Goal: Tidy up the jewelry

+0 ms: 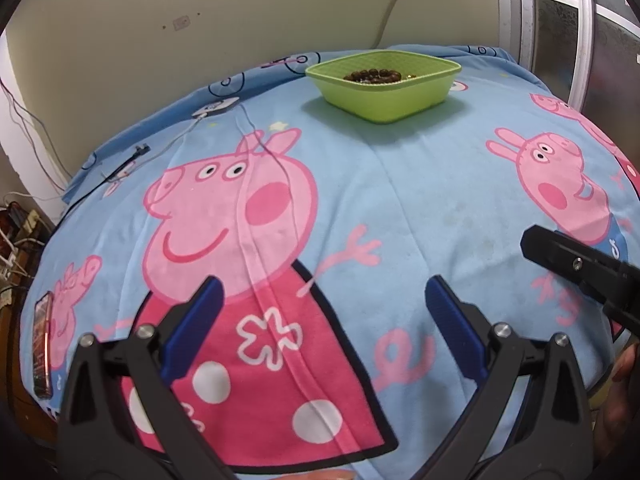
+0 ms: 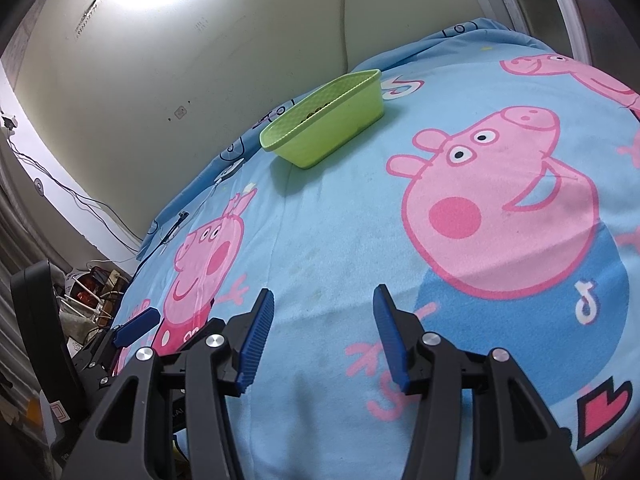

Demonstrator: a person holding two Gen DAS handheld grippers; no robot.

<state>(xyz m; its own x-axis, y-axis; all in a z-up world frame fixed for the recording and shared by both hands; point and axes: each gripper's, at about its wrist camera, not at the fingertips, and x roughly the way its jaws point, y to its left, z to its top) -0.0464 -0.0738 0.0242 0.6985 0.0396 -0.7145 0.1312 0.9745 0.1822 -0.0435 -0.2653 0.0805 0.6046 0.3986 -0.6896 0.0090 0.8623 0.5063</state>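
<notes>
A green basket (image 1: pixel 408 96) stands at the far side of the cloth-covered table, also in the right wrist view (image 2: pixel 344 120). Inside lies a dark brown bead bracelet (image 1: pixel 372 75) with something small and golden beside it. My left gripper (image 1: pixel 324 292) is open and empty, low over the near part of the cloth, far from the basket. My right gripper (image 2: pixel 324 300) is open and empty, also over the near cloth. The right gripper's black finger shows at the right edge of the left wrist view (image 1: pixel 576 264).
The table wears a blue cloth (image 1: pixel 420 200) printed with pink cartoon pigs. A phone (image 1: pixel 42 344) lies at its left edge. White and black cables (image 1: pixel 188 128) trail over the far left of the cloth. Clutter and wires sit beyond the left edge; a wall stands behind.
</notes>
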